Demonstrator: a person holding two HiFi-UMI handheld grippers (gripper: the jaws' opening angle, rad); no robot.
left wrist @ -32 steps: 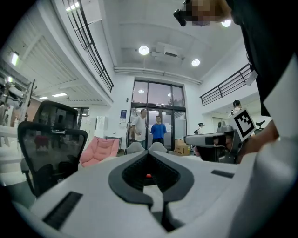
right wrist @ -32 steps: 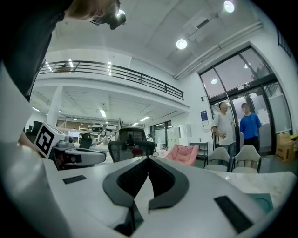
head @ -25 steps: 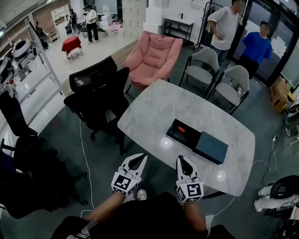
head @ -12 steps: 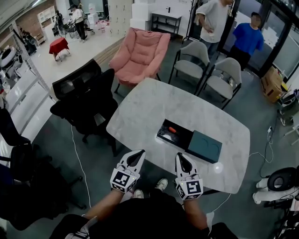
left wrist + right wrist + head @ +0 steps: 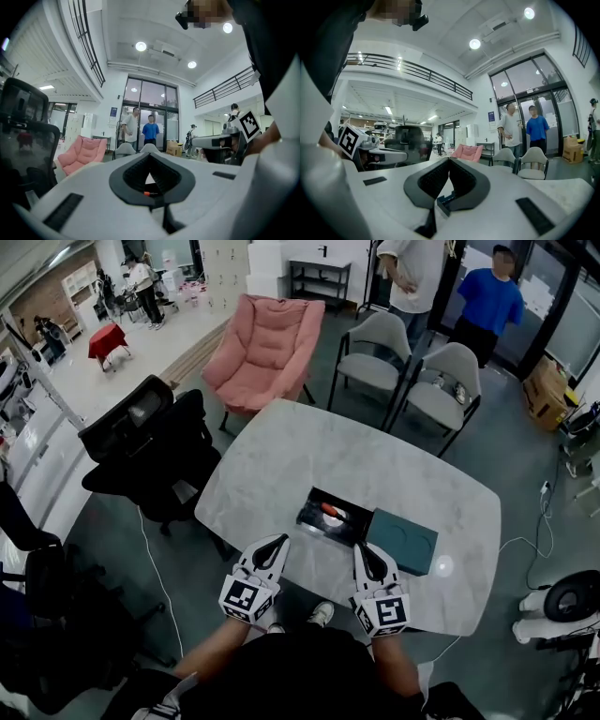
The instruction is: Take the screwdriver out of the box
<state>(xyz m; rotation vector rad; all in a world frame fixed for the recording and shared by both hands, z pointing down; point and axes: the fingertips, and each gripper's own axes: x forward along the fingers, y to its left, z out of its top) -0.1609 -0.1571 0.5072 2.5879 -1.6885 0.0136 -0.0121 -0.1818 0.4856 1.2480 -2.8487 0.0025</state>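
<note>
An open black box (image 5: 319, 523) lies on the white marble table (image 5: 281, 465), and in it rests a screwdriver (image 5: 331, 511) with an orange handle. Its teal lid (image 5: 403, 541) lies right beside it. Both grippers hover at the table's near edge, short of the box. My left gripper (image 5: 274, 547) is shut and empty, to the box's lower left. My right gripper (image 5: 363, 553) is shut and empty too, just before the lid. In the left gripper view the shut jaws (image 5: 150, 155) frame a bit of the orange handle (image 5: 146, 193). The right gripper (image 5: 449, 160) view shows the lid's corner (image 5: 446, 199).
A black office chair (image 5: 141, 442) stands left of the table, a pink armchair (image 5: 264, 345) and two grey chairs (image 5: 375, 357) behind it. Two people (image 5: 487, 296) stand by the glass doors at the back. A white cable (image 5: 155, 563) runs over the floor.
Both grippers and the head have moved forward toward the table. The box and lid now lie much closer before the fingertips. Jaws stay shut.
</note>
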